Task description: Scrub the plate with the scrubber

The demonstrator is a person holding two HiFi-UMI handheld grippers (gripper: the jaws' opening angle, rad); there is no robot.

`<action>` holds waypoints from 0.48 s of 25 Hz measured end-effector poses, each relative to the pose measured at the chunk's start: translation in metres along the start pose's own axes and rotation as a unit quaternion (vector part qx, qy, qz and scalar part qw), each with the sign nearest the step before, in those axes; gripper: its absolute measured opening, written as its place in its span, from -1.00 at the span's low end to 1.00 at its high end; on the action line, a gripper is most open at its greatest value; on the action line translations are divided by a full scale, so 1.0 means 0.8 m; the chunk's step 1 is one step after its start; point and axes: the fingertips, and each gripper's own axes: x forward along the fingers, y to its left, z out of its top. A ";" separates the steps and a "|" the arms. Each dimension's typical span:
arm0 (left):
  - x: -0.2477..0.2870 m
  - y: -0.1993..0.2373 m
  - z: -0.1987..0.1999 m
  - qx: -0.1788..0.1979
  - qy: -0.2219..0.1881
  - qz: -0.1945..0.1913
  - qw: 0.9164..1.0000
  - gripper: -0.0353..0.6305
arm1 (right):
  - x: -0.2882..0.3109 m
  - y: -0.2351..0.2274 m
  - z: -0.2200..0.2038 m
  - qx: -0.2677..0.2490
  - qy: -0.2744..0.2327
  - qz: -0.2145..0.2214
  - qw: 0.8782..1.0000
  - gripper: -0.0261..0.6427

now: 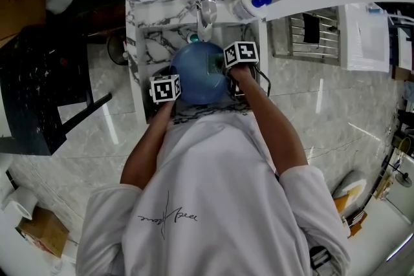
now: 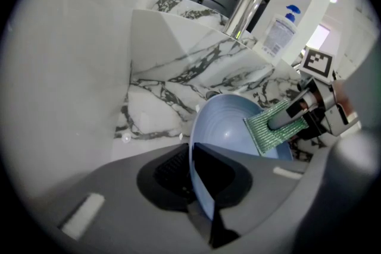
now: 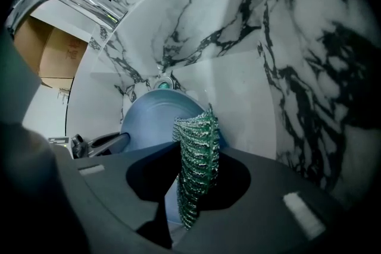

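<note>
White marble-look sink [image 1: 150, 42] w/ black veining fills the backdrop, w/ a chrome tap [image 1: 206, 8] and a white bottle w/ blue cap [image 1: 251, 0] at its far rim. Down in the basin the round blue plate [image 2: 229, 128] stands nearly on edge. It's prob. hard, stiff, slick when wet and breakable (could be plastic, can't tell), so the rim is the place to pinch, deep enough that it won't swivel under scrubbing pressure. The left claw [image 2: 201, 187] does just that: narrow gap, clenched on the plate's near rim. The green mesh scrubber [image 3: 196, 163] looks soft, floppy and light, best taken mid-fold. The right claw [image 3: 191, 193] is clamped on it, jaws nearly together, and the scrubber's free end lies flat against the plate's inner face.
</note>
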 end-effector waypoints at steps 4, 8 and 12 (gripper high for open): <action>-0.001 0.003 -0.003 -0.003 0.003 0.006 1.000 -0.77 | -0.005 -0.010 -0.002 -0.003 0.002 -0.021 1.000 -0.72; 0.000 0.001 -0.001 -0.002 0.001 0.000 1.000 -0.77 | -0.011 -0.021 -0.002 -0.013 0.009 -0.053 0.998 -0.72; 0.000 0.003 -0.002 -0.006 0.002 0.003 1.000 -0.77 | -0.017 -0.029 -0.004 -0.029 0.016 -0.082 0.996 -0.73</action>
